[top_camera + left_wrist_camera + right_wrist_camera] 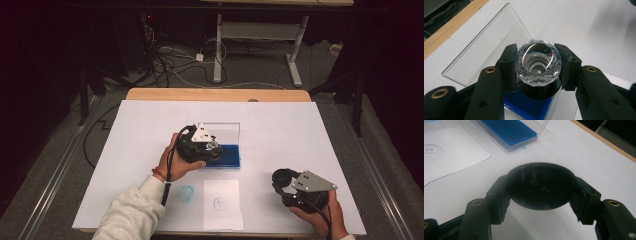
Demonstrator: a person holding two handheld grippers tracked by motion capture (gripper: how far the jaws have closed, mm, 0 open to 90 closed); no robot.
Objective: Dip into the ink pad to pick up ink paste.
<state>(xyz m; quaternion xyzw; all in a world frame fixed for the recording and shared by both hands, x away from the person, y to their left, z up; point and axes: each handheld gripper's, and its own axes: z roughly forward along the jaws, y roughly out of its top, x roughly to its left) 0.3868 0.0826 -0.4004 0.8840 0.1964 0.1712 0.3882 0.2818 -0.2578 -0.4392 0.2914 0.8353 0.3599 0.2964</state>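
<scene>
My left gripper (pixel 212 148) is shut on a clear faceted stamp (pixel 538 62) with a black round base. It holds the stamp just above the blue ink pad (pixel 527 108) of an open case, whose clear lid (pixel 484 52) stands upright behind. In the high view the stamp (pixel 210 145) hangs over the pad's (pixel 229 156) left end. My right gripper (pixel 281 181) rests low at the table's front right, shut on a black round cap (pixel 541 185), and the cap (pixel 283 176) faces left there.
A small white paper (pixel 223 204) with a faint round print lies at the front middle, and it is at the upper left as paper (pixel 451 155) in the right gripper view. A blue ring mark (pixel 186 192) sits left of it on the white table cover (pixel 300 125). Wooden table edge (pixel 215 94) runs behind.
</scene>
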